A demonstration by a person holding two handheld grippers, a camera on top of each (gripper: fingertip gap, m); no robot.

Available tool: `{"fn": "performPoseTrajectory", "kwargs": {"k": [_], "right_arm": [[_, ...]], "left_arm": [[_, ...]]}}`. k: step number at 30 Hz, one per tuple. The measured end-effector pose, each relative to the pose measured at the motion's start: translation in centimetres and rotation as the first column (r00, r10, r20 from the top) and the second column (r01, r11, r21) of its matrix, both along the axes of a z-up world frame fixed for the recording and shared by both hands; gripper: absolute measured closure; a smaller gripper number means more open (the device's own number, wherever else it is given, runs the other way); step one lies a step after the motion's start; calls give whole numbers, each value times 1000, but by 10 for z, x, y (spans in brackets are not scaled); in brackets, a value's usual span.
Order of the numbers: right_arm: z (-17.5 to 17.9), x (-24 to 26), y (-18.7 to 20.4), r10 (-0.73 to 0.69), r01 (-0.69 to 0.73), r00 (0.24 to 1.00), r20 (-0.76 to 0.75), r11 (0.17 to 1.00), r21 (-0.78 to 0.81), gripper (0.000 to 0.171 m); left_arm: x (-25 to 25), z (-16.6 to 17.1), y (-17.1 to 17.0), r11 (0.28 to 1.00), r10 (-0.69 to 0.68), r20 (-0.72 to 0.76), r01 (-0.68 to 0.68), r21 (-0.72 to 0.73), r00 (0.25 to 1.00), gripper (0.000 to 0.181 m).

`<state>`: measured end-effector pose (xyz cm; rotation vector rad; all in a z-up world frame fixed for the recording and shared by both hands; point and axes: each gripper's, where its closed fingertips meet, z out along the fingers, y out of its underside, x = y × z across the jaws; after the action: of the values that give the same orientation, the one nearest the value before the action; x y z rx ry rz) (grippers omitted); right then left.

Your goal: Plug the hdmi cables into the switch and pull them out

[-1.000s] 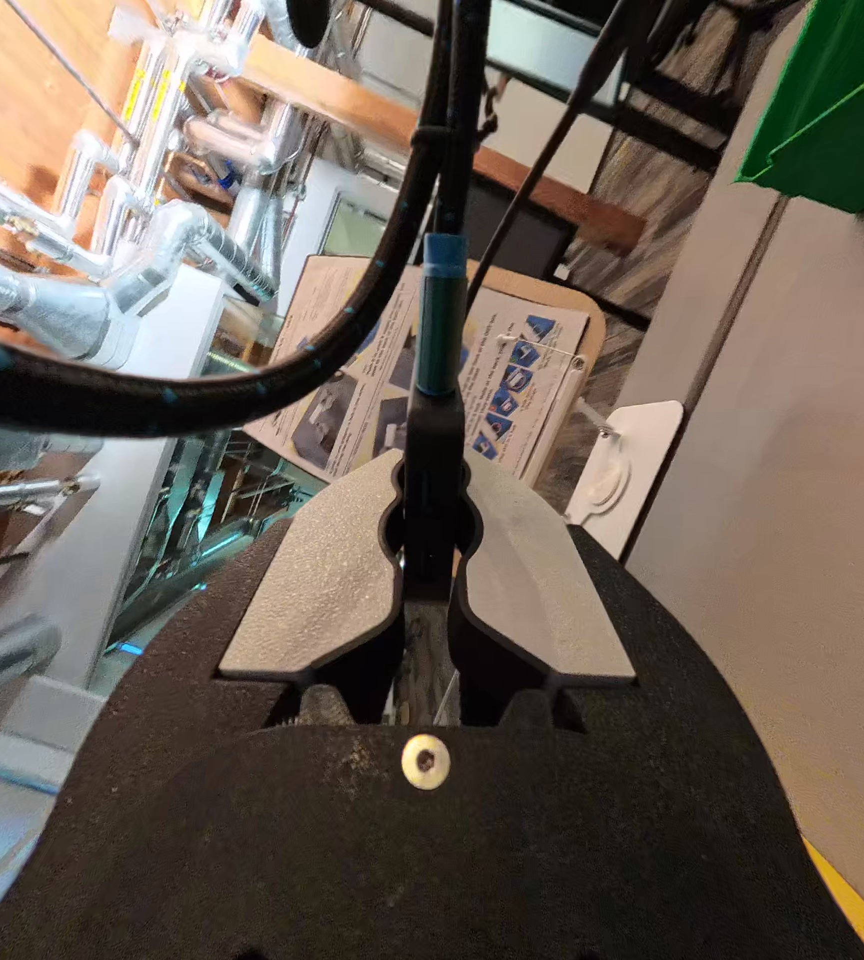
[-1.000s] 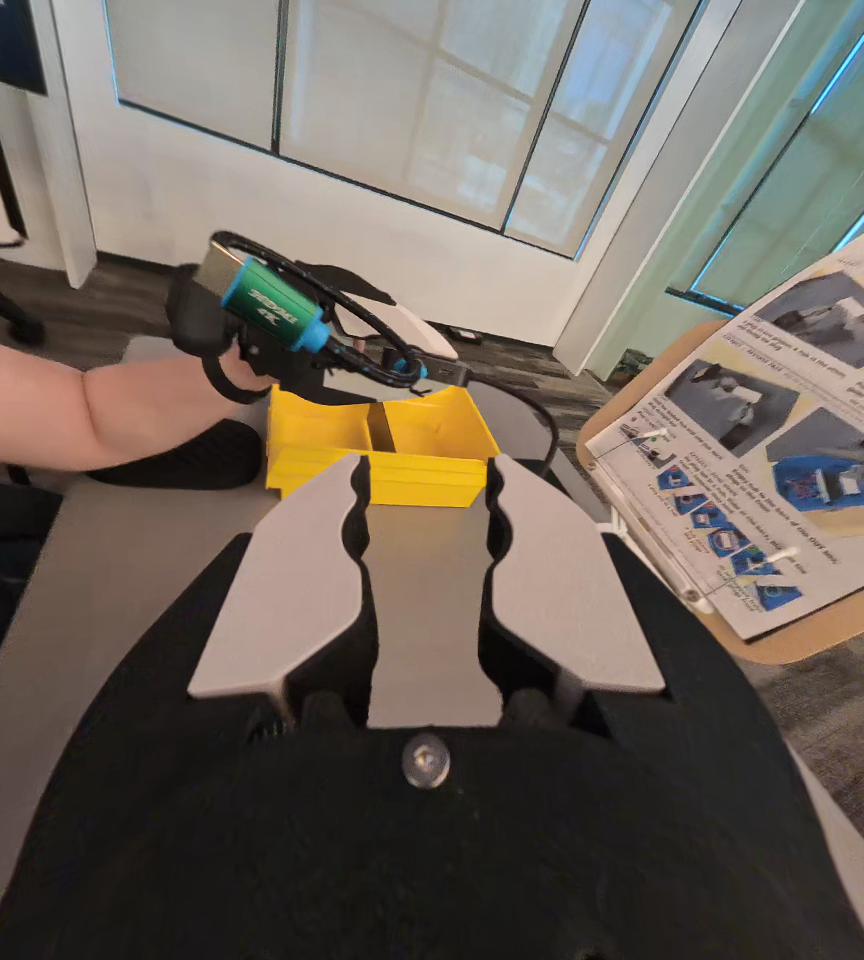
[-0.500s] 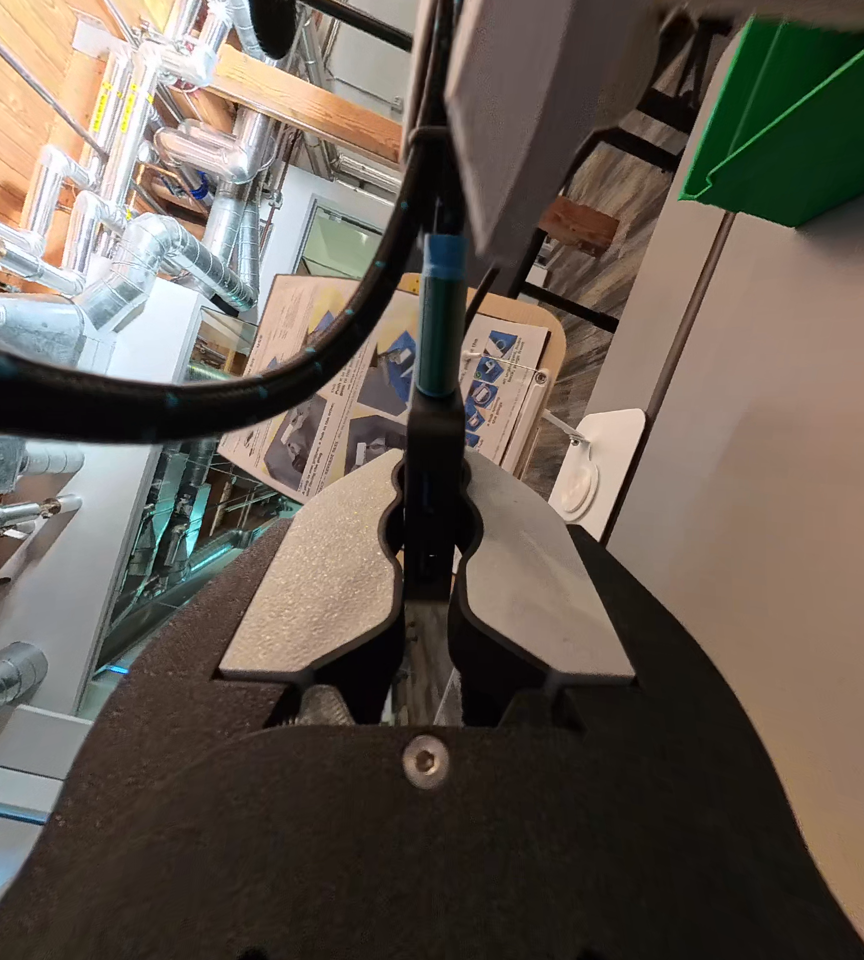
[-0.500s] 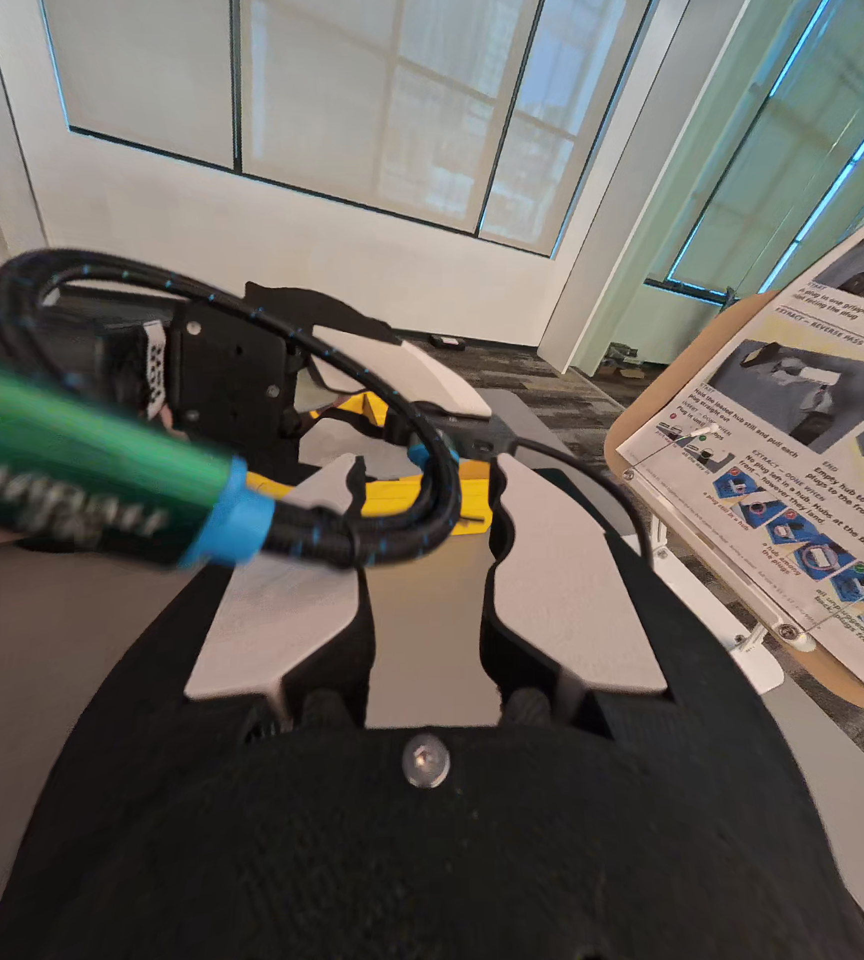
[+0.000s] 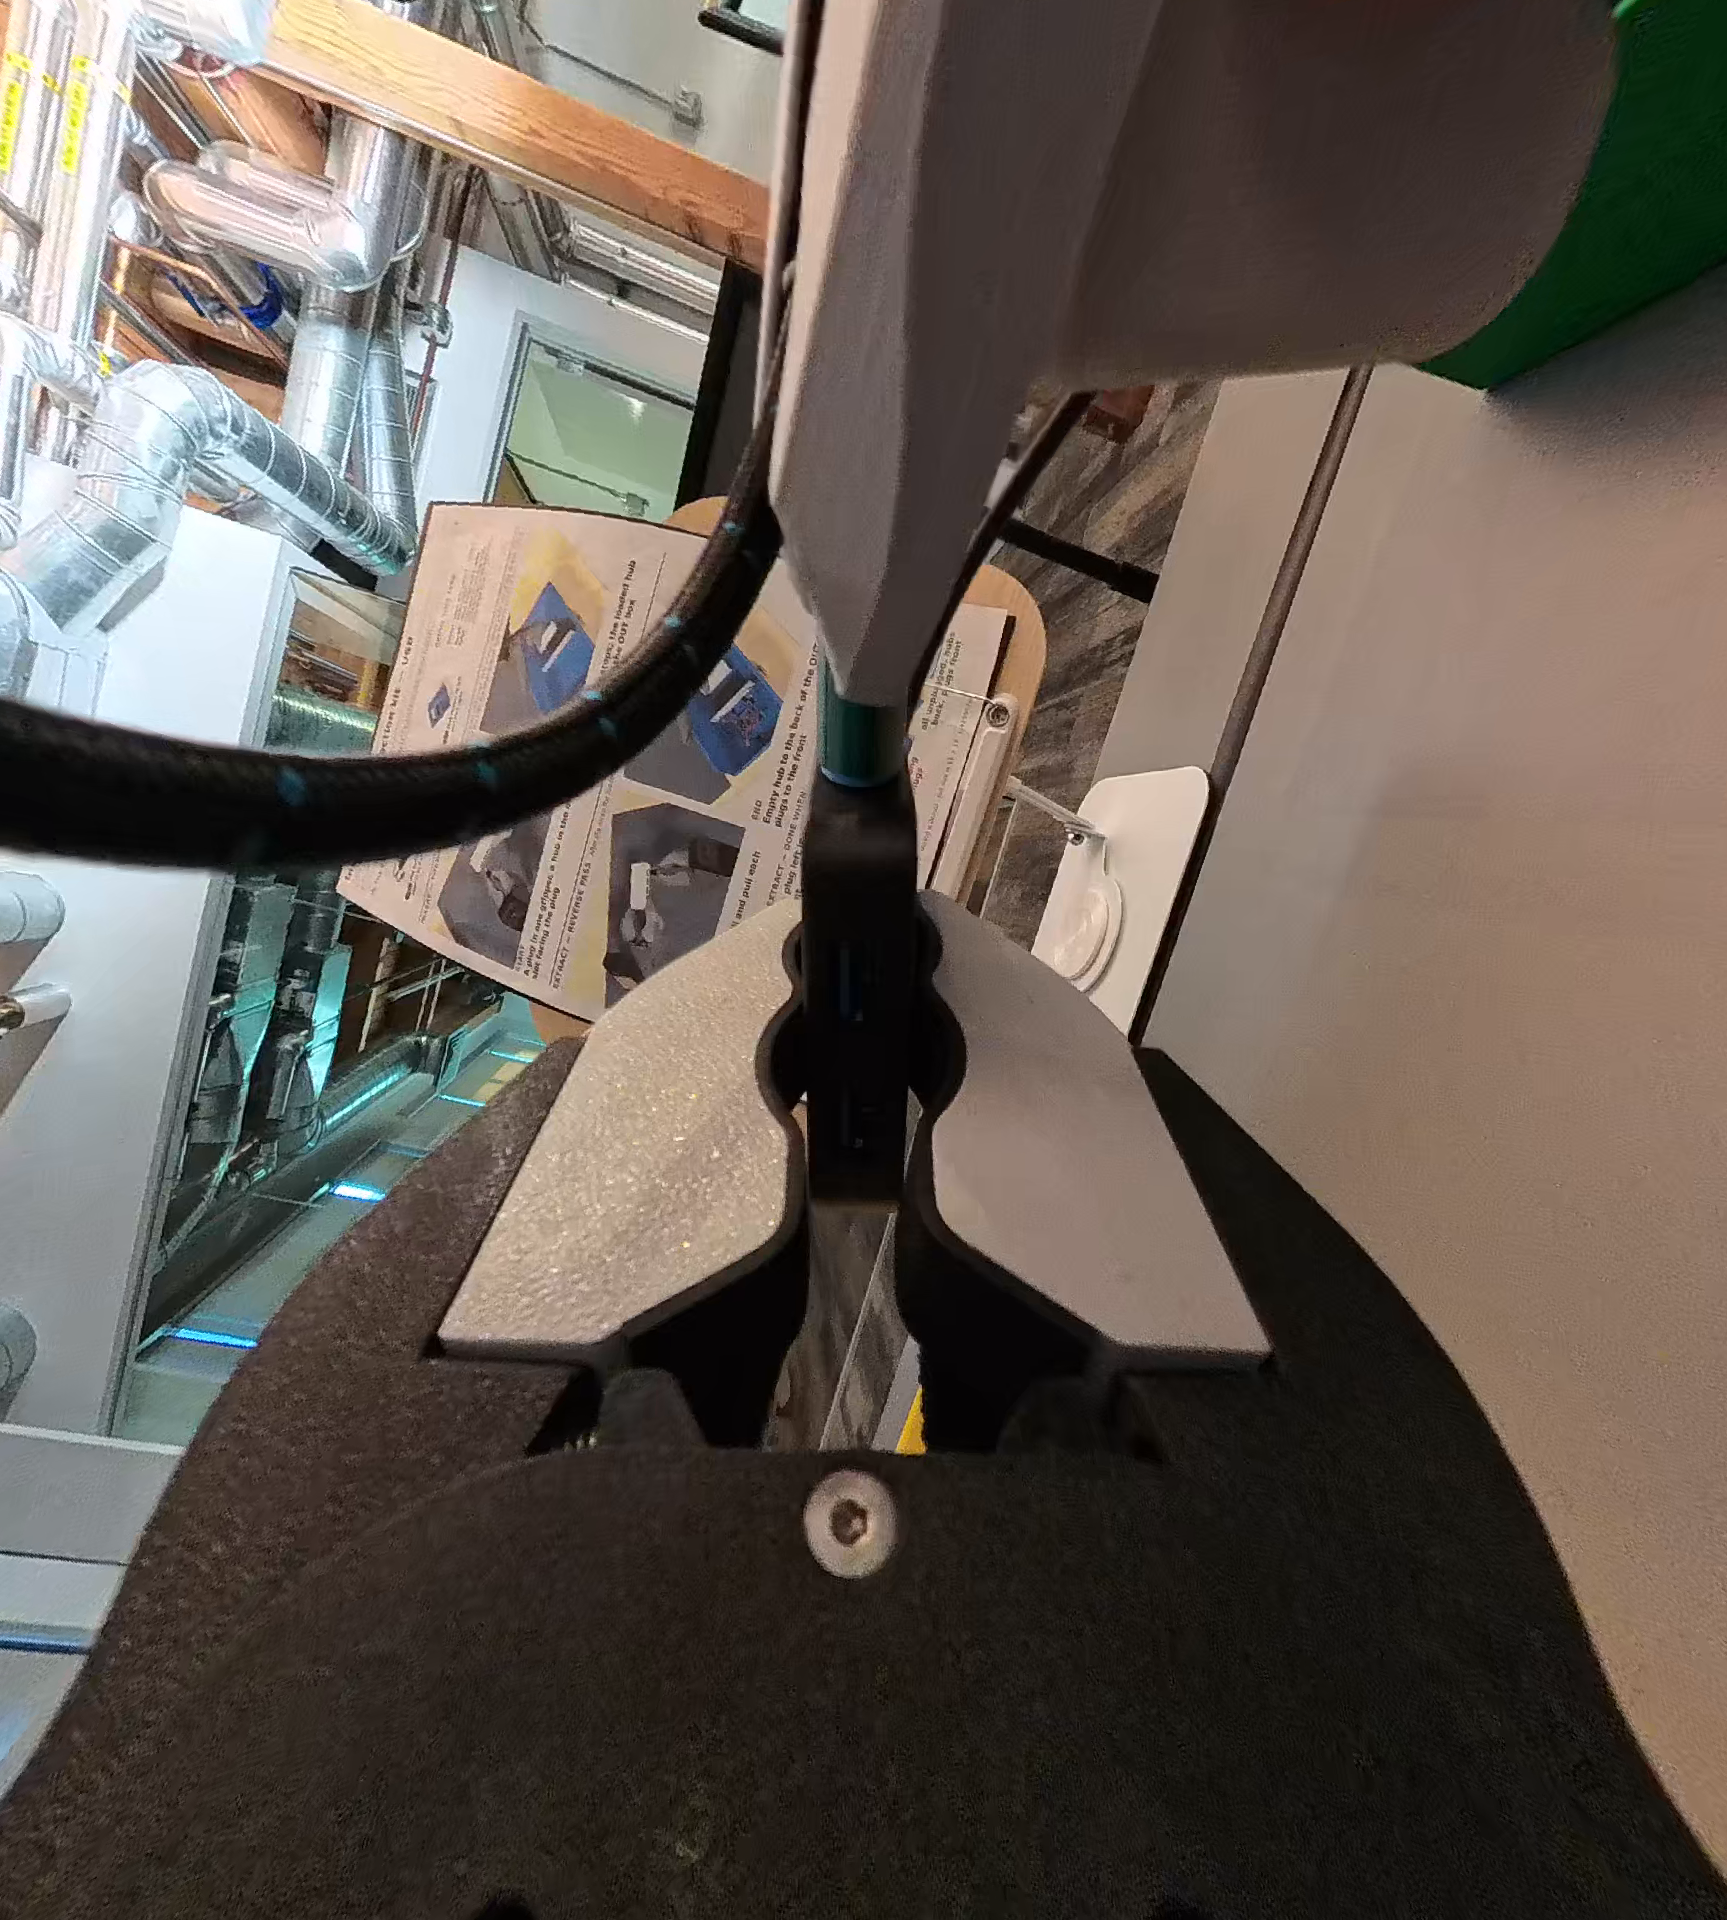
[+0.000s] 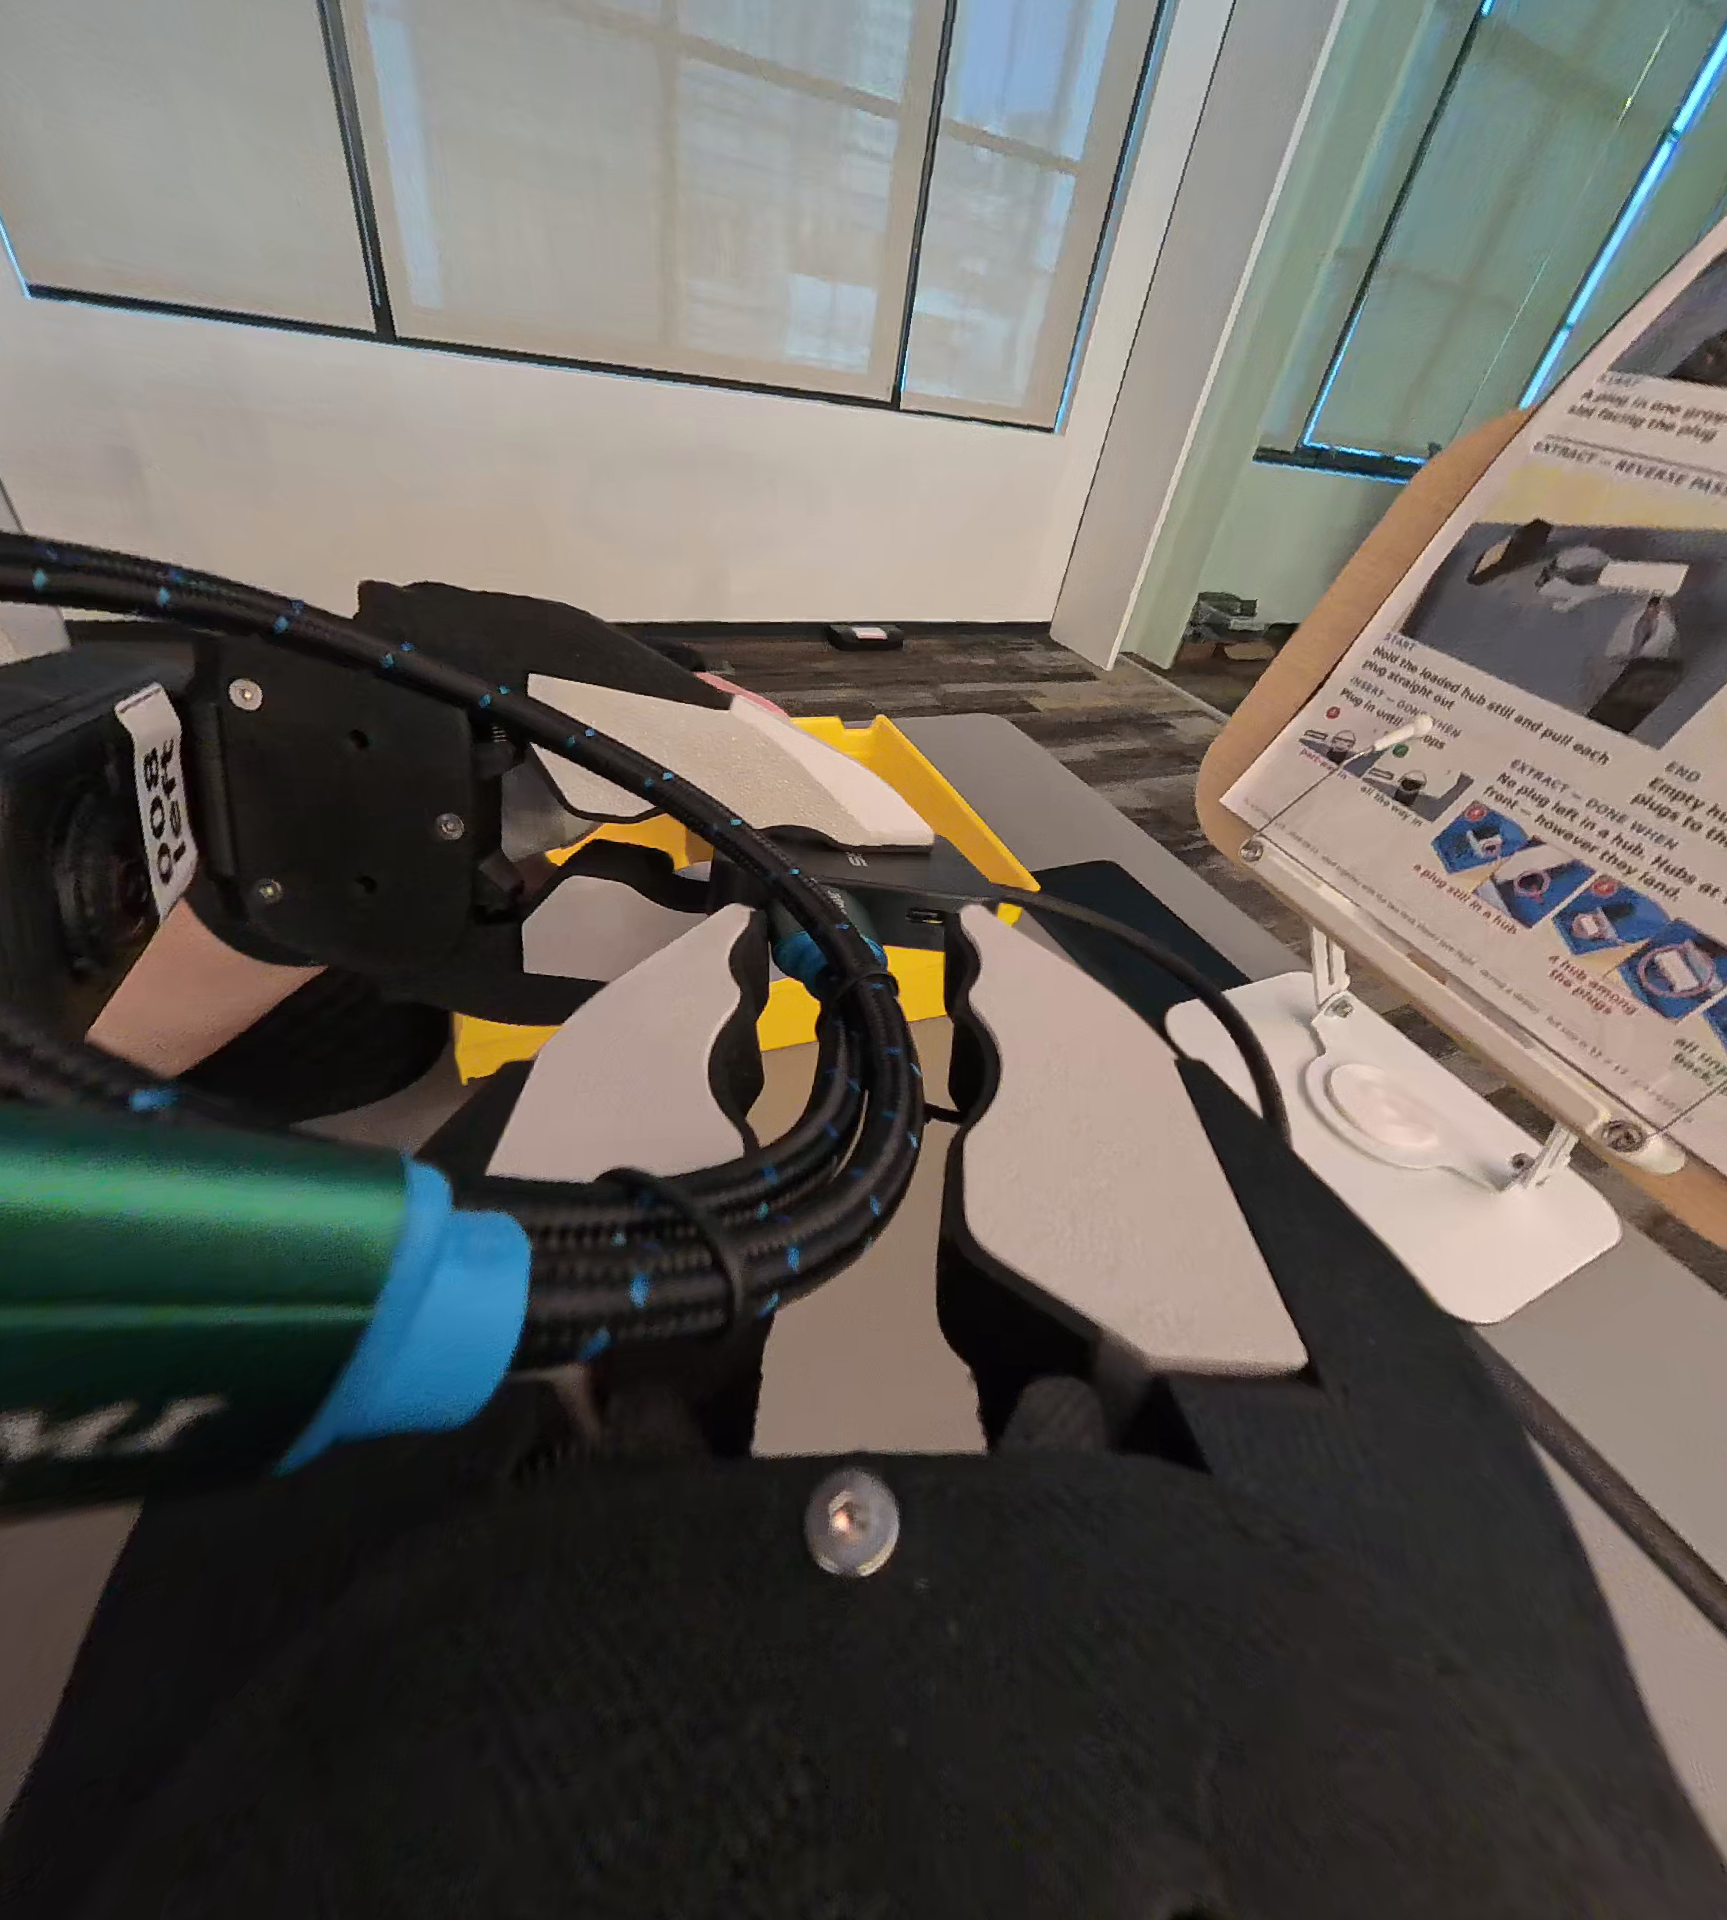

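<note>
Black braided HDMI cable (image 6: 828,1081) looping in from the far left, blue-flecked, coiled and tied, passing between the fingers of the right tongs (image 6: 854,997) without being pinched; green plug with a blue collar (image 6: 215,1288) blurred at the near left, lying over the left finger of those tongs; right tongs spread apart, nothing gripped, grey surface (image 6: 1669,1382) showing through the gap.

Further left and beyond, left tongs (image 6: 797,831) seen side-on, pressed together on the thin black switch (image 6: 900,883); a second green plug seated in the switch's near edge; yellow bin (image 6: 952,821) just behind on the surface; white stand (image 6: 1410,1174) and instruction sheet (image 6: 1586,790) at the right.

From the left wrist camera: left tongs (image 5: 857,1029) clamped on the switch (image 5: 857,935), seen edge-on and upright between the grey pads; green plug (image 5: 851,738) sticking out of its far end; cable (image 5: 319,790) sweeping off to the left; pale finger of the right tongs (image 5: 880,416) close above the plug, contact not clear; green bin (image 5: 1711,187) at the top right.
</note>
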<state>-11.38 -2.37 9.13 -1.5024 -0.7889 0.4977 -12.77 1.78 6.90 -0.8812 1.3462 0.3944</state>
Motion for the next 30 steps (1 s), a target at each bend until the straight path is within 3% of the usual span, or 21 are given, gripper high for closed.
{"fn": "performPoseTrajectory", "kwargs": {"k": [13, 24, 30], "right_arm": [[-4, -3, -3, 70, -71, 997, -27, 996, -47, 147], [-3, -6, -4, 14, -15, 999, 35, 1000, 23, 150], [-9, -9, -4, 24, -23, 999, 35, 999, -31, 149]], "left_arm": [[1, -2, 0, 1000, -5, -10, 5, 6, 1000, 168], [2, 3, 1, 999, 7, 14, -7, 52, 1000, 167], [4, -1, 2, 998, 16, 6, -16, 67, 1000, 167]]}}
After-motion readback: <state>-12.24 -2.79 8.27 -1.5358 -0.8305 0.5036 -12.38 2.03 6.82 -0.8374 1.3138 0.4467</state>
